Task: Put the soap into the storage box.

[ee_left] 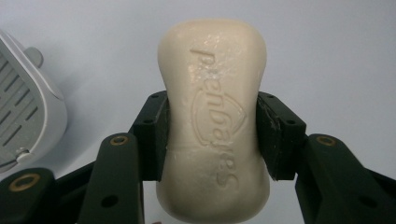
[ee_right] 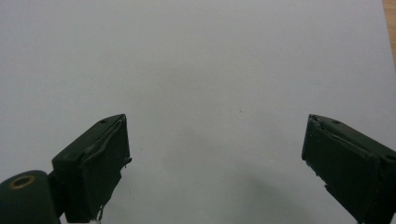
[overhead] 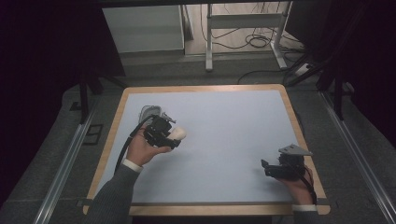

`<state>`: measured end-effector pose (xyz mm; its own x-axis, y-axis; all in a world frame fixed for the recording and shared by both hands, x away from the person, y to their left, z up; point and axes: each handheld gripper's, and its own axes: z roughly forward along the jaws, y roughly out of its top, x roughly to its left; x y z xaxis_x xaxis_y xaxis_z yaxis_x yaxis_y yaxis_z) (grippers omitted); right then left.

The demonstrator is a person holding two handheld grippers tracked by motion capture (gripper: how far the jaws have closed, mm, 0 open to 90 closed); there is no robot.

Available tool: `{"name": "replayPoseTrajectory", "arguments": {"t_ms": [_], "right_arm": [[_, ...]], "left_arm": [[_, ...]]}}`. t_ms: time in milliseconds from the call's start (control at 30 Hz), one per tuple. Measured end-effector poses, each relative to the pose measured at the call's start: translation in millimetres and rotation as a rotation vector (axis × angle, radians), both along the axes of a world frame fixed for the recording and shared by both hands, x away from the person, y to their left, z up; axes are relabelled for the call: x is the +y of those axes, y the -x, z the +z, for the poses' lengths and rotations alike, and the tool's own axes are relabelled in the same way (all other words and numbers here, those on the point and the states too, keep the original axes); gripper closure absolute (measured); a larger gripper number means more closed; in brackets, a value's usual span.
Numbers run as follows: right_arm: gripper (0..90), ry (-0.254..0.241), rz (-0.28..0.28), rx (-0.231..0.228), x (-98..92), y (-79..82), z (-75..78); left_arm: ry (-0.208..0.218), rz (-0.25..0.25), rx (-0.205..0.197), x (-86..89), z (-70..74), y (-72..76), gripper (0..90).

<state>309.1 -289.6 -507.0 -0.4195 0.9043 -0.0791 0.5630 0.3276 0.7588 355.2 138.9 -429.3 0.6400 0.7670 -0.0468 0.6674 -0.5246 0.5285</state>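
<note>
One overhead camera, two close cameras riding on the grippers.
The high view looks forward and down on the whole table (overhead: pixel 219 135); each gripper view looks along its own jaws, close above the same pale tabletop.

The left tongs (overhead: pixel 173 135) are held over the left half of the worktop (overhead: pixel 224 121), and a soap bar (ee_left: pixel 215 121) is clamped between their jaws, projecting beyond the tips. A soap dish (overhead: pixel 150 112) is set on the worktop just behind and to the left of these tongs, near the left edge. The right tongs (overhead: pixel 267 169) are held near the front right corner, well apart from the rest, their jaws spread wide over bare surface.
</note>
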Motion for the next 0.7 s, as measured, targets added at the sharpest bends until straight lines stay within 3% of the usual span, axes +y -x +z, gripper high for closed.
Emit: {"name": "replayPoseTrajectory", "arguments": {"t_ms": [400,700], "right_arm": [[7.4,-0.001,-0.004,0.006,-1.1,-0.3,-0.3],[7.4,-0.001,-0.006,0.006,-1.3,-0.4,-0.7]], "left_arm": [[-0.01,0.004,-0.026,2.6,15.0,-5.8,49.7],[-0.008,0.02,-0.006,7.0,16.5,-15.8,49.7]]}}
